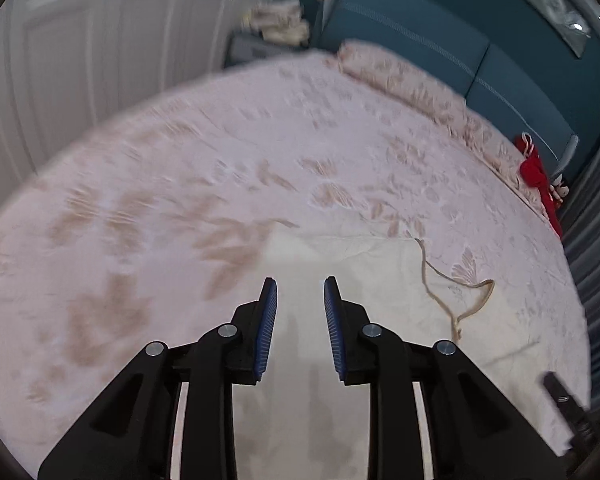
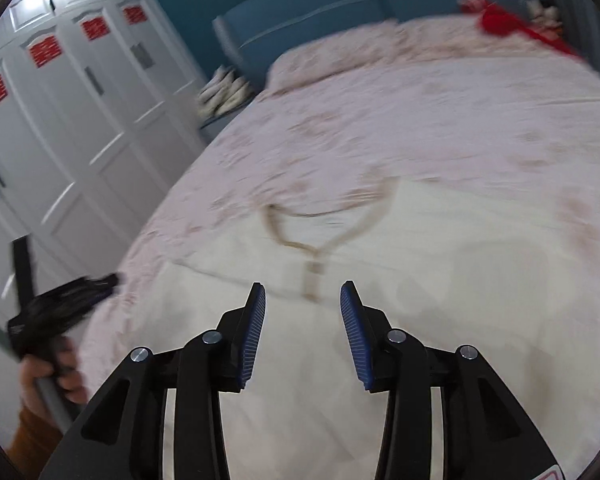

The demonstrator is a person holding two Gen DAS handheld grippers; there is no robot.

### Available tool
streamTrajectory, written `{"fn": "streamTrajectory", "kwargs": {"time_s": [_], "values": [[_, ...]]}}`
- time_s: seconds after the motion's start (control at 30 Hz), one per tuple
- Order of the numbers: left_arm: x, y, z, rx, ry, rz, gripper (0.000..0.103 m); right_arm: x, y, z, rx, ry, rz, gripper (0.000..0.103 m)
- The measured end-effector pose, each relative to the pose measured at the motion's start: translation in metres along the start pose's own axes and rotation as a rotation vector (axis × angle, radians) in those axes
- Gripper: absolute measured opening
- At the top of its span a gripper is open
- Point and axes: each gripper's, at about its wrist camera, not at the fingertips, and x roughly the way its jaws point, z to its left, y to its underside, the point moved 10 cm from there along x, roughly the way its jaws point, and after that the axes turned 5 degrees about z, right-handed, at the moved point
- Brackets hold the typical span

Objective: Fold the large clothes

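A large cream garment (image 1: 340,280) lies spread flat on the pink bed cover (image 1: 180,184). A tan drawstring (image 1: 456,300) trails from it. My left gripper (image 1: 300,300) is open and empty above the garment's left part. In the right wrist view the garment (image 2: 440,280) fills the near bed, with the drawstring (image 2: 316,248) looped ahead of the fingers. My right gripper (image 2: 302,304) is open and empty above the garment. The left gripper (image 2: 60,304) shows blurred at the left edge, held by a hand.
A pink pillow (image 1: 400,76) lies at the teal headboard (image 1: 440,40). A red item (image 1: 536,176) lies at the bed's far right corner. White wardrobe doors (image 2: 60,120) stand left of the bed. A bedside stand holds folded cloth (image 2: 224,92).
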Motion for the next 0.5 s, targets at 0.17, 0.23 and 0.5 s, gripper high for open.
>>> {"fn": "streamTrajectory", "kwargs": {"time_s": [0.17, 0.23, 0.5], "values": [[0.074, 0.001, 0.003, -0.018, -0.073, 0.098, 0.022, 0.097, -0.022, 0.027, -0.051, 0.051, 0.107, 0.04], [0.086, 0.002, 0.007, 0.007, -0.103, 0.088, 0.023, 0.124, -0.028, 0.034, -0.075, 0.067, 0.135, 0.04], [0.1, 0.007, 0.016, 0.057, -0.134, -0.03, 0.023, 0.183, -0.03, 0.014, -0.062, 0.098, 0.234, 0.05]]}}
